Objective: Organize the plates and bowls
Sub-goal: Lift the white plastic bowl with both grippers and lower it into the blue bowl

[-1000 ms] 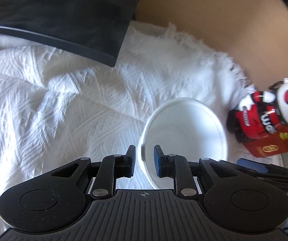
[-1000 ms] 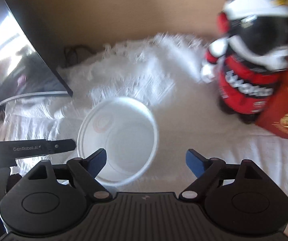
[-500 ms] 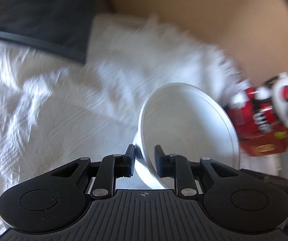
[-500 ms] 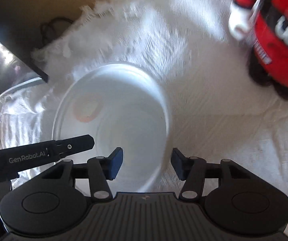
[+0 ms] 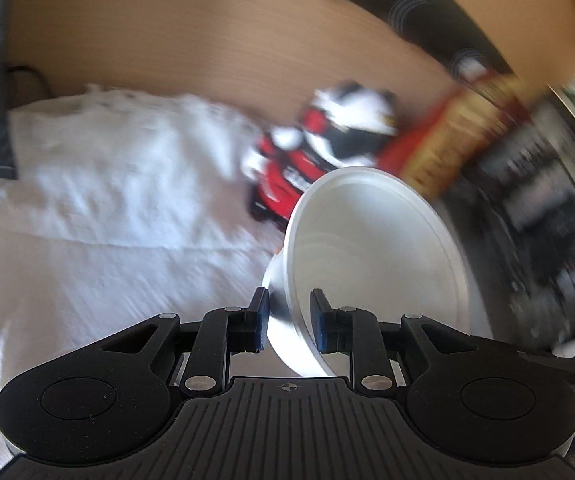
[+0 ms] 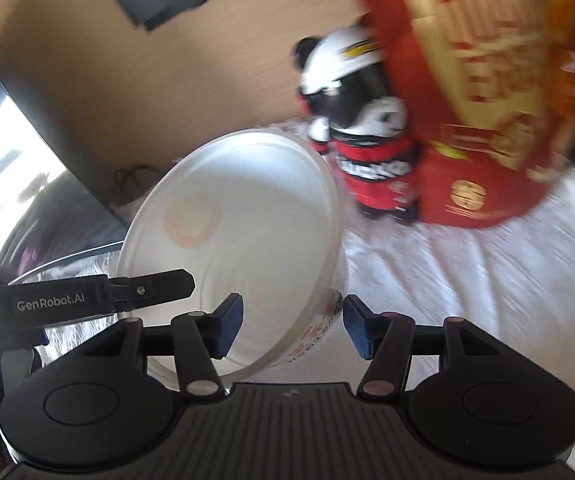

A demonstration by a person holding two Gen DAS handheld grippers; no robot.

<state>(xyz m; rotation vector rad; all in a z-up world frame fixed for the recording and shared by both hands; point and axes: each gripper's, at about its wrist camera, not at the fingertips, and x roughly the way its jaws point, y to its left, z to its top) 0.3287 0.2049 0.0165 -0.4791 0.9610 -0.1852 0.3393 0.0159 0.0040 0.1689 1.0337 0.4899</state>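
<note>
A: Right, what's the step?

B: Carrying a white bowl (image 5: 371, 264) off the cloth-covered table (image 5: 87, 248). I'd judge it lifted clear; it sits tilted, its mouth turned toward both cameras.

A: Who has it?

B: The left claw (image 5: 287, 320) straddles the bowl's wall at the near rim, one pad outside, one inside, open only narrowly. Its jaws have just been opening a little, with the wall between them, so that pinch looks loose. The right claw (image 6: 293, 326) has a pad inside and a pad outside the rim at the bowl's 5 o'clock side, about half open. A gap shows on the outer side, so I cannot tell if it presses.

A: Advice?

B: Firm up one grip before travelling further. Keep the bowl level, and move both hands together so the rim doesn't twist. Mind the panda toy (image 6: 363, 140) and red box (image 6: 487, 92) at 1 o'clock of the bowl; they're near.

A: What changed from a second ago?

B: Then the bowl rested flat on the cloth, and the right claw hung wide open short of it. Since then those jaws have closed around the rim, and the dark screen at 11 o'clock in the left view has slid almost out of frame.
</note>
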